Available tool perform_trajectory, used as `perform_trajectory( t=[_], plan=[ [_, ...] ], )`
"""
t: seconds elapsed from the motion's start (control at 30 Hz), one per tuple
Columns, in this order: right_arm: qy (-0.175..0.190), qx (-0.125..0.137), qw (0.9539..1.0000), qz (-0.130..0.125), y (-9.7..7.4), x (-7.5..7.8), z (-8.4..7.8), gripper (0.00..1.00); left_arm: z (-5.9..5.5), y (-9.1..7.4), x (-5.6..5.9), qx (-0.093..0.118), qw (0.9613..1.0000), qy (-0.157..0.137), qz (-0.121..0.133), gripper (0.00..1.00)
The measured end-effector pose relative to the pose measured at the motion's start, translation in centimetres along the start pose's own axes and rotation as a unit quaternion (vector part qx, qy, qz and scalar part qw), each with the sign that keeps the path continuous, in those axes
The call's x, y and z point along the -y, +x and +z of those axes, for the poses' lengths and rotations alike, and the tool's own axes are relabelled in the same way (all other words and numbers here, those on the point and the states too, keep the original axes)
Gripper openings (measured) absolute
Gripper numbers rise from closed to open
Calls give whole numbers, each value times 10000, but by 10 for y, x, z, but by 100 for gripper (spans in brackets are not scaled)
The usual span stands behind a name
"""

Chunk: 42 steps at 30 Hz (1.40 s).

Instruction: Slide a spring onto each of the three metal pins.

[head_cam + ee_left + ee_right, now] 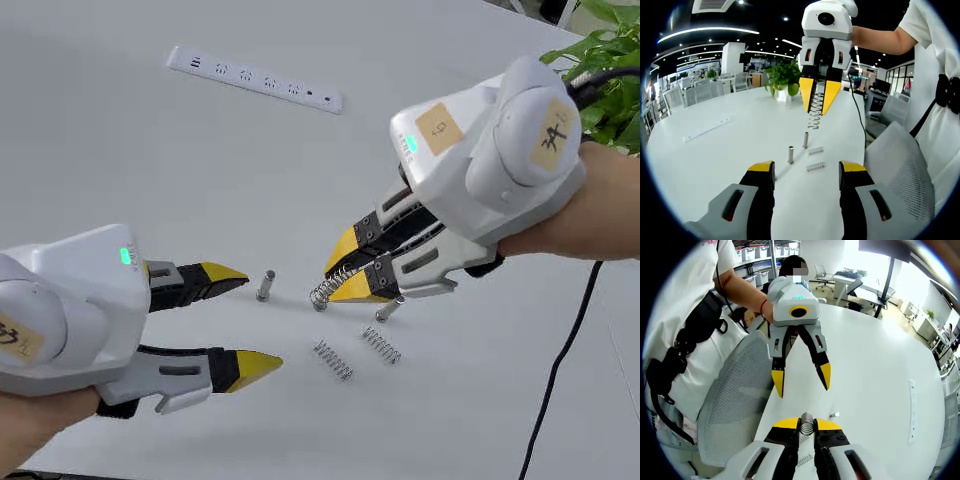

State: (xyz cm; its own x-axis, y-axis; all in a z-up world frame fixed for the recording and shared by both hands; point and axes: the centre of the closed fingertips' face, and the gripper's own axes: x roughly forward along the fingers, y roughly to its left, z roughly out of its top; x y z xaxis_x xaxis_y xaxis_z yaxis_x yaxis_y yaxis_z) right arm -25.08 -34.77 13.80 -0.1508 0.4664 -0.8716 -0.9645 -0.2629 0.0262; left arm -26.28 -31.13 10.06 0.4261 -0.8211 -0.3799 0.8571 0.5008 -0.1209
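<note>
My right gripper (334, 284) is shut on a steel spring (322, 292) that hangs just above the white table (150, 170); in the right gripper view the spring (806, 420) sits end-on between the yellow tips. One short metal pin (266, 285) stands upright left of it. A second pin (388, 310) stands right under the right gripper's lower jaw. Two more springs (333, 360) (381, 345) lie flat in front of the pins. My left gripper (250, 320) is open and holds nothing, its tips just left of the first pin. In the left gripper view both pins (790, 154) (805, 139) stand ahead of its jaws.
A white power strip (255, 80) lies at the far side of the table. A green plant (605, 60) stands at the right, and a black cable (560, 360) runs down the table's right part. A grey mesh chair (735, 410) stands at the table's near edge.
</note>
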Motion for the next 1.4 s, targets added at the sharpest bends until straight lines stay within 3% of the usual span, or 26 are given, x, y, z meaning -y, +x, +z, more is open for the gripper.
perform_trajectory(
  t=[0.67,0.93,1.4],
  plan=[
    [283,-128,9988,-378,8,36,-1,7,-17,-9,-16,-114,9998,97,117,75],
    [258,-331,9984,-391,19,45,-3,7,-21,-9,-19,-6,9999,32,132,84],
    [268,-698,9967,-306,57,64,-12,7,-25,-3,-22,306,9993,-181,104,97]
  ],
)
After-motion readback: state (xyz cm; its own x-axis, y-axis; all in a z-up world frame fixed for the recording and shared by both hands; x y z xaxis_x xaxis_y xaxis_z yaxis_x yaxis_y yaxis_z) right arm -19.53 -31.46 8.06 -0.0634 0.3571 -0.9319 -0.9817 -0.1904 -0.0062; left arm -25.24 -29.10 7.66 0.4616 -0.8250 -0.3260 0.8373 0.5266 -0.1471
